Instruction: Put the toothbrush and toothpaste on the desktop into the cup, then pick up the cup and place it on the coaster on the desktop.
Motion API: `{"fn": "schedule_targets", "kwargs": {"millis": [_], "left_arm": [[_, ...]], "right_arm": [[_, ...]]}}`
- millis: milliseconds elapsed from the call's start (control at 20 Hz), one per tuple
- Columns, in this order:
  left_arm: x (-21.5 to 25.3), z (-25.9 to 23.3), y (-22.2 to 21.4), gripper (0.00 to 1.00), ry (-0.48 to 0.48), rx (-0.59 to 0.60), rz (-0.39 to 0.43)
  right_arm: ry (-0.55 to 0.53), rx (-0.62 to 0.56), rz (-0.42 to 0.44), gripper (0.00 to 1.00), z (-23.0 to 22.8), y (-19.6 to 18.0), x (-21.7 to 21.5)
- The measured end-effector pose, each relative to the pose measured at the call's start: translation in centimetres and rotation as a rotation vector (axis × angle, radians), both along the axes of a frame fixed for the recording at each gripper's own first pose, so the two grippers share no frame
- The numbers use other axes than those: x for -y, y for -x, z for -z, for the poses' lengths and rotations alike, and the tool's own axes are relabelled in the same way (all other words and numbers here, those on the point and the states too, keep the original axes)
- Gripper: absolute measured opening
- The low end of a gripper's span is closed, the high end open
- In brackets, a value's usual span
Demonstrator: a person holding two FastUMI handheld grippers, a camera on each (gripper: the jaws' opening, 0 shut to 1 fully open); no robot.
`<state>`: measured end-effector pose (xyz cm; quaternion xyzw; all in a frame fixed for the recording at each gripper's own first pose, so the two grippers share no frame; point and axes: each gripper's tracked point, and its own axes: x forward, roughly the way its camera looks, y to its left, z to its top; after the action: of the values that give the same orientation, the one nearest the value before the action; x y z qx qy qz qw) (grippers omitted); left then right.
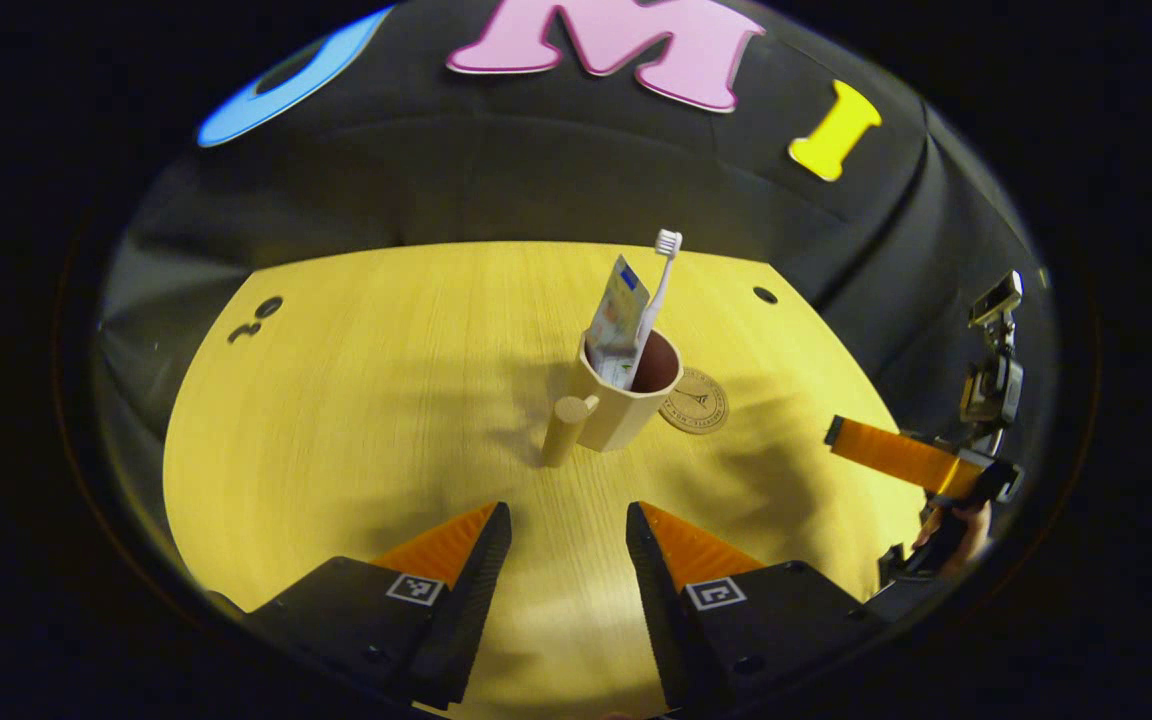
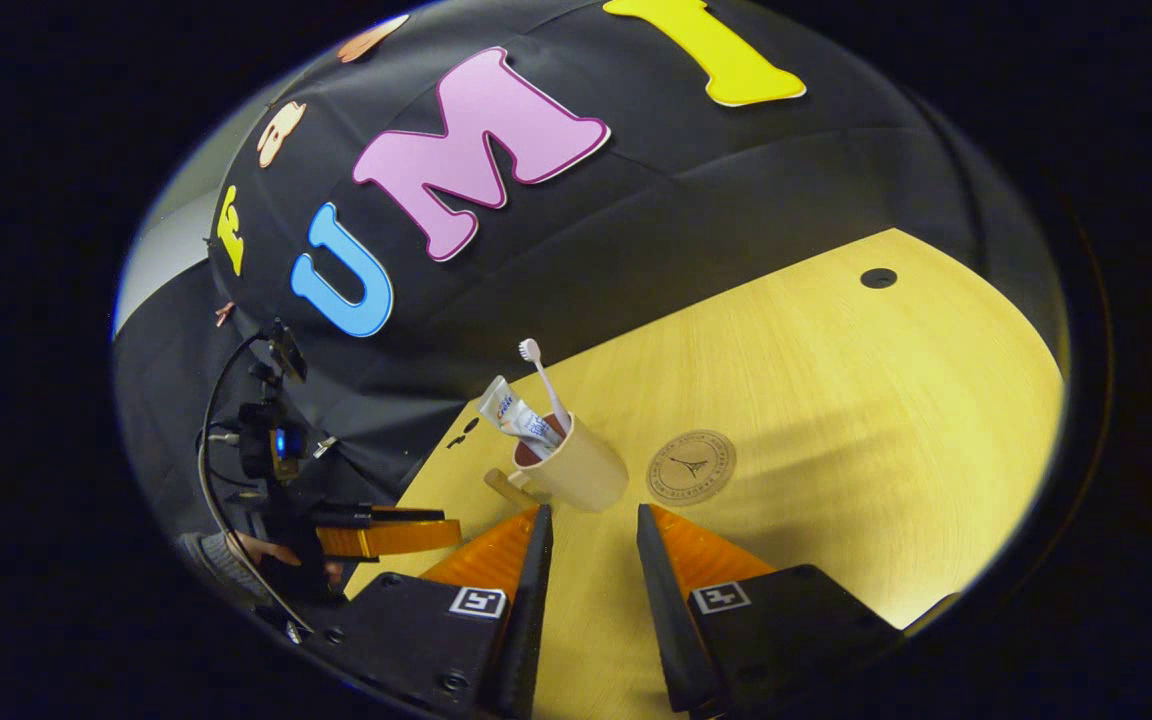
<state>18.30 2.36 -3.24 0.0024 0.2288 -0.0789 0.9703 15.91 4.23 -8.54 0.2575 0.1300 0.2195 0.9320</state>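
- Already, we saw the cup [image 1: 624, 405] holding toothbrush [image 1: 663, 275] and toothpaste [image 1: 618, 325] on the yellow wooden table [image 1: 356, 400], just beside the coaster [image 1: 696, 402].
- We held both the left claw [image 1: 568, 560] and the right claw [image 2: 591, 560] apart, empty.

One cup [image 1: 621, 400] stands on the one tabletop [image 1: 356, 420], holding one toothbrush [image 1: 658, 285] and one toothpaste tube [image 1: 618, 320]. One round coaster [image 1: 698, 402] lies beside the cup. Two grippers are in view, the left gripper [image 1: 568, 560] and the right gripper [image 2: 591, 570], each with two fingers.
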Motion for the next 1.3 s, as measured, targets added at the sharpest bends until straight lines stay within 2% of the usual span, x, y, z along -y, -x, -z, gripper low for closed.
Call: {"fn": "schedule_targets", "kwargs": {"millis": [100,200,300,350,400,550,600,650,850,1100,1300], "left_arm": [[0.0,-0.3,-1.2,0.73,-0.072,0.001,0.055],[0.1,-0.6,-2.4,0.73,-0.129,-0.005,0.086],[0.3,-0.6,-3.5,0.73,-0.167,-0.026,0.110],[0.4,-0.5,-4.0,0.73,-0.181,-0.038,0.124],[0.6,-0.4,-4.5,0.73,-0.196,-0.052,0.140],[0.4,0.6,-5.8,0.73,-0.259,-0.105,0.169],[0.3,0.8,-6.4,0.81,-0.279,-0.119,0.172],[0.3,1.0,-6.9,0.73,-0.290,-0.131,0.177],[0.7,1.3,-8.5,0.70,-0.328,-0.172,0.204],[1.3,2.1,-9.9,0.69,-0.420,-0.233,0.246],[1.6,2.8,-10.6,0.59,-0.467,-0.281,0.250]], "right_arm": [[0.003,-0.014,0.000,0.54,0.4,0.9,0.7],[0.006,-0.031,0.002,0.58,1.0,1.7,1.5],[0.011,-0.039,0.015,0.58,1.2,2.4,2.5],[0.009,-0.043,0.020,0.41,1.4,2.8,3.0],[0.007,-0.046,0.028,0.58,1.5,3.1,3.5],[-0.003,-0.057,0.060,0.58,1.8,4.0,5.3],[-0.009,-0.060,0.074,0.58,2.0,4.3,5.7],[-0.016,-0.066,0.086,0.58,2.1,4.5,6.2],[-0.044,-0.099,0.139,0.58,3.4,5.6,8.0],[-0.064,-0.139,0.190,0.58,5.0,7.5,10.0],[-0.074,-0.152,0.223,0.58,5.8,8.7,11.3]]}}
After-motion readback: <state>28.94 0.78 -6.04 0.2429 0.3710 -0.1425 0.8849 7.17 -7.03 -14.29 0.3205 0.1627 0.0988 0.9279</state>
